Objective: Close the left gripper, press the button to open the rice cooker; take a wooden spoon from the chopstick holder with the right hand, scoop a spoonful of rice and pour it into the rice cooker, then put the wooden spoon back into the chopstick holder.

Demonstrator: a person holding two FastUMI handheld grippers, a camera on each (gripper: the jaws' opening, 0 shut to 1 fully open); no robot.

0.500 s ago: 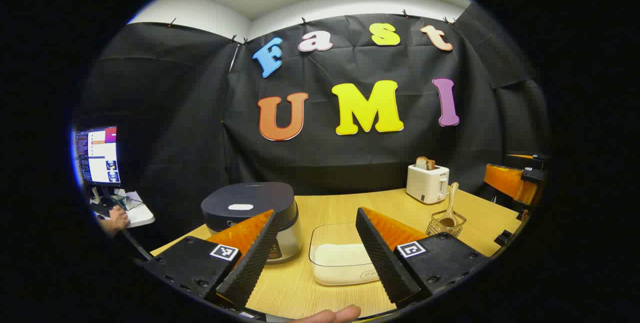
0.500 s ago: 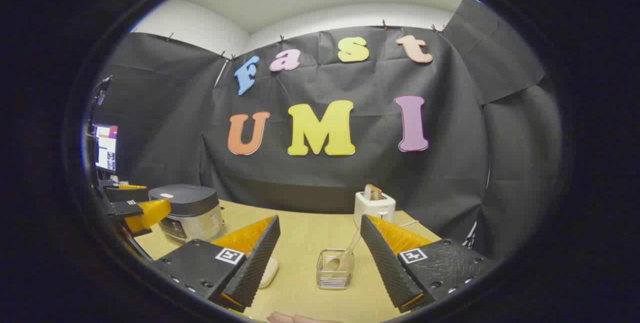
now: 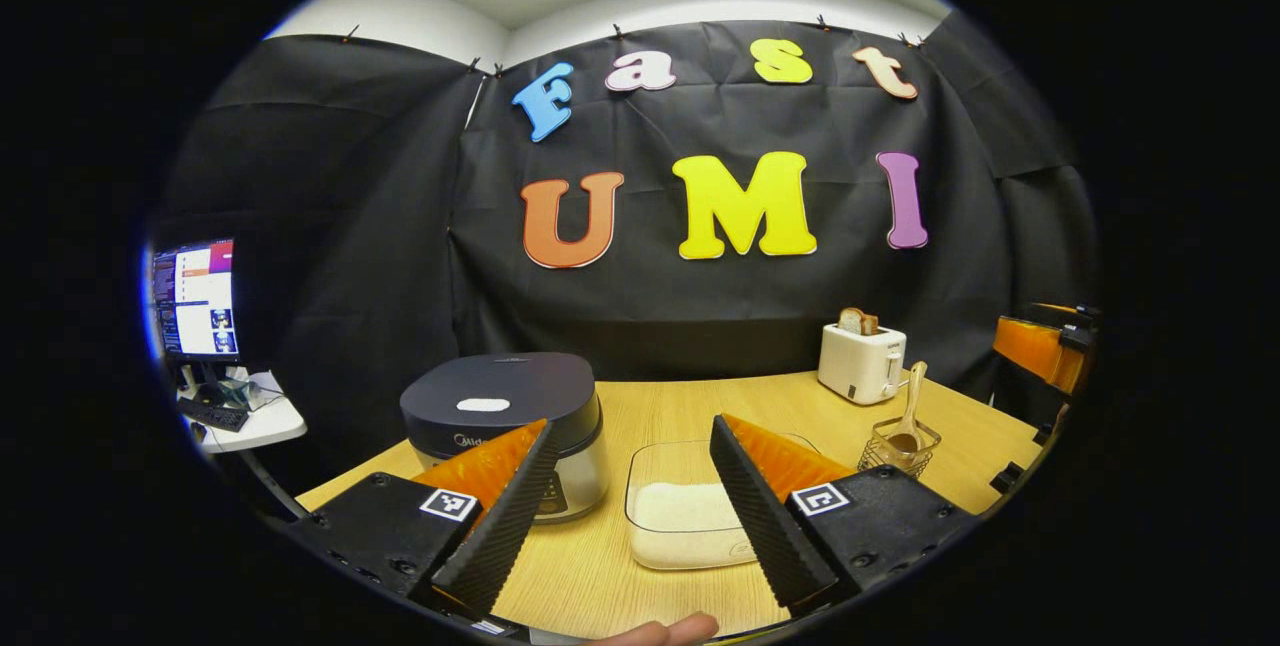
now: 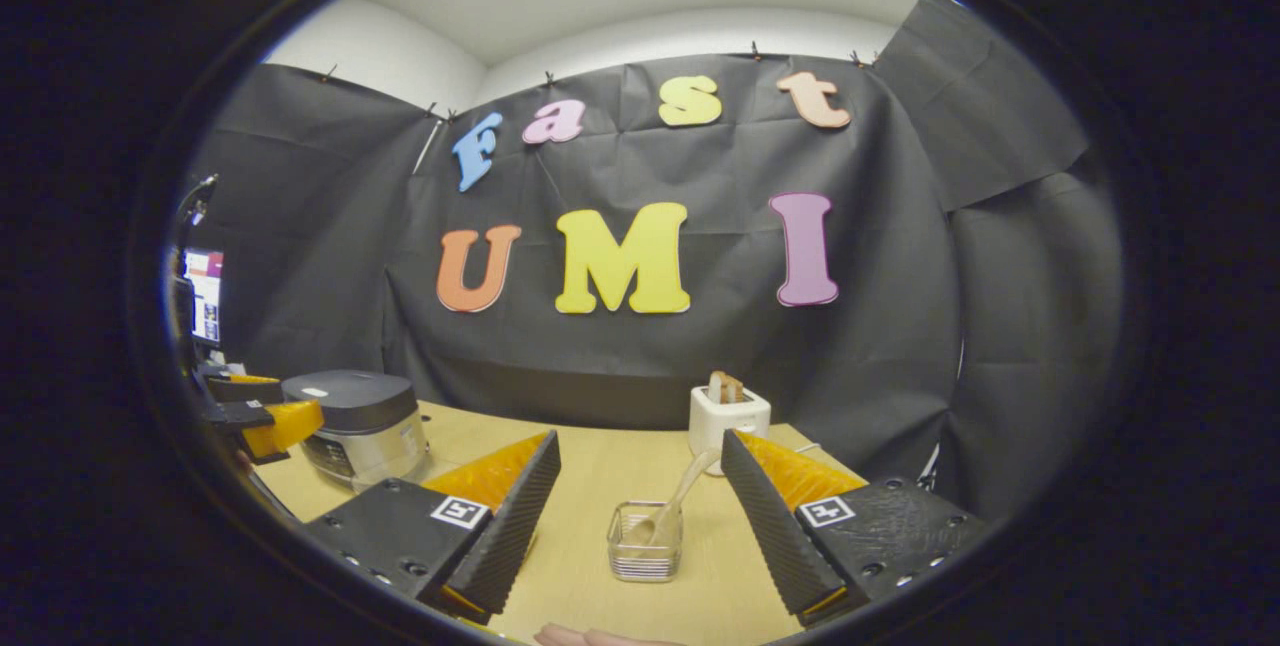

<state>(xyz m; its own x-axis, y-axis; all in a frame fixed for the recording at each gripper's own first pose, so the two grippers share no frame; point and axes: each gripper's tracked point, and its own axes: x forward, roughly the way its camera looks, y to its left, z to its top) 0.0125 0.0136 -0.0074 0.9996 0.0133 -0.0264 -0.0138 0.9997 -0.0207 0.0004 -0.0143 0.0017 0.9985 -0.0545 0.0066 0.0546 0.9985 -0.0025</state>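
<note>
Pale wood covers the tabletop (image 3: pixel 690 406), and on it the task's things stand apart from one another. In the left gripper view the left gripper (image 3: pixel 630 516) hangs above the near edge with its jaws wide apart and nothing between them; a fingertip (image 3: pixel 665 631) of the holding hand shows at the bottom. Beyond its left finger sits the cooker (image 3: pixel 505 426) at the left, lid down, a pale button on its dark top. Just right of it, between the fingers, lies a clear tub (image 3: pixel 685 516) of rice. Farther right stands the wire holder (image 3: pixel 900 446) with the spoon (image 3: pixel 910 406) leaning in it, bowl down, handle tilted up and right — and behind that a white toaster (image 3: pixel 860 363) with bread in its slots, at the far edge. In the right gripper view the right gripper (image 4: pixel 640 526) also has its jaws wide apart, empty, with the holder (image 4: pixel 645 554) and spoon (image 4: pixel 675 506) straight ahead between the fingers, not touched. The left gripper (image 4: pixel 265 421) shows at the far left beside the cooker (image 4: pixel 355 426). A monitor (image 3: pixel 195 301) glows at the left, off the tabletop.
</note>
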